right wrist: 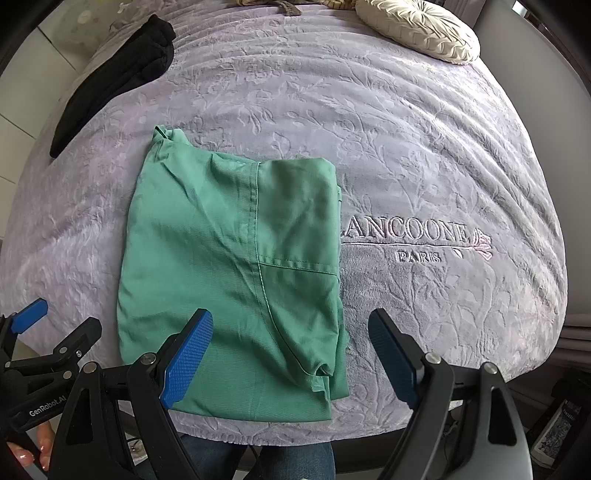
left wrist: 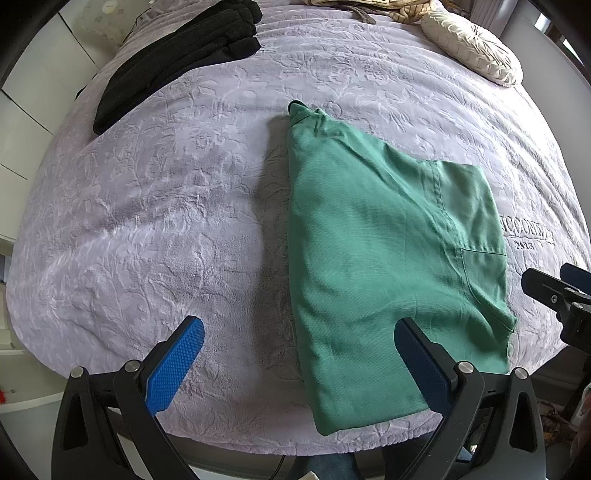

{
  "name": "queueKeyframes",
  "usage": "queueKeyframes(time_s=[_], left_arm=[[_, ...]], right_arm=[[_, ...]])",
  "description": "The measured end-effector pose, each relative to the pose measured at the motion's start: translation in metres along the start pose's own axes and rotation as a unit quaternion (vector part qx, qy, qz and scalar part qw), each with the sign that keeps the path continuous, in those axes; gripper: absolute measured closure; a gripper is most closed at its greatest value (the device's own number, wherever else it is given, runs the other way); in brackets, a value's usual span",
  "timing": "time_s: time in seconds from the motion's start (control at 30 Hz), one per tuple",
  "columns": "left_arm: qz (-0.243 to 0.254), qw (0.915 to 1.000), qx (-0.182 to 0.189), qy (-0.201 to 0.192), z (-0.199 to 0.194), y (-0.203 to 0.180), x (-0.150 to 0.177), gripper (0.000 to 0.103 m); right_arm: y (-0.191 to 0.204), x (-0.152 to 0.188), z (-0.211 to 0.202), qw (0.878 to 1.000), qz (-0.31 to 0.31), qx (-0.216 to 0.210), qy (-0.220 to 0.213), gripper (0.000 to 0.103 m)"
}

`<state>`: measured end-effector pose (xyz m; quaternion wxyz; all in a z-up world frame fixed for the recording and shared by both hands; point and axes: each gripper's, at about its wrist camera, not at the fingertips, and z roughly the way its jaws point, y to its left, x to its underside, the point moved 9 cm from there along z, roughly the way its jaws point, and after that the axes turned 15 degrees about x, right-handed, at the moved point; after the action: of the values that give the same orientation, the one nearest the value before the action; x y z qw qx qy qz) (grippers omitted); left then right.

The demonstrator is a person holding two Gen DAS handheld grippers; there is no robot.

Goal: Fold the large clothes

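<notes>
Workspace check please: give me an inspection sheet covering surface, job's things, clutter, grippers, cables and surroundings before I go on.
Surface: bed under a lilac embossed blanket with stitched lettering, lying smooth.
Job's things: green garment lying partly folded and flat near the bed's near edge, seam and pocket line facing up.
Clutter: black garment folded at the far left; cream round cushion at the far right; a striped fabric heap at the far edge.
Grippers: left gripper and right gripper both above the green garment's near end, jaws wide, nothing between them.
Cables: a thin dark lead below the bed's near edge, unclear.
Surroundings: white cabinet fronts to the left.
</notes>
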<state>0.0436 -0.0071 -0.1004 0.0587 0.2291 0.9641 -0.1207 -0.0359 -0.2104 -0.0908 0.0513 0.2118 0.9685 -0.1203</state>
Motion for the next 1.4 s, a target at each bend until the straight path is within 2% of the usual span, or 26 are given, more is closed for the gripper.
queueKeyframes(time_s=[1.23,1.4], left_arm=[[0.000,1.0000,-0.002,0.003,0.0003,0.0028,-0.0005,0.000],[-0.009,0.9998,0.014,-0.006,-0.0008,0.0041,-0.0022,0.000]], right_arm=[[0.0009,0.0010,0.0011,1.000,-0.005,-0.001,0.002,0.015],[0.0004,0.0010,0.0017,1.000,-0.006,-0.003,0.003,0.015]])
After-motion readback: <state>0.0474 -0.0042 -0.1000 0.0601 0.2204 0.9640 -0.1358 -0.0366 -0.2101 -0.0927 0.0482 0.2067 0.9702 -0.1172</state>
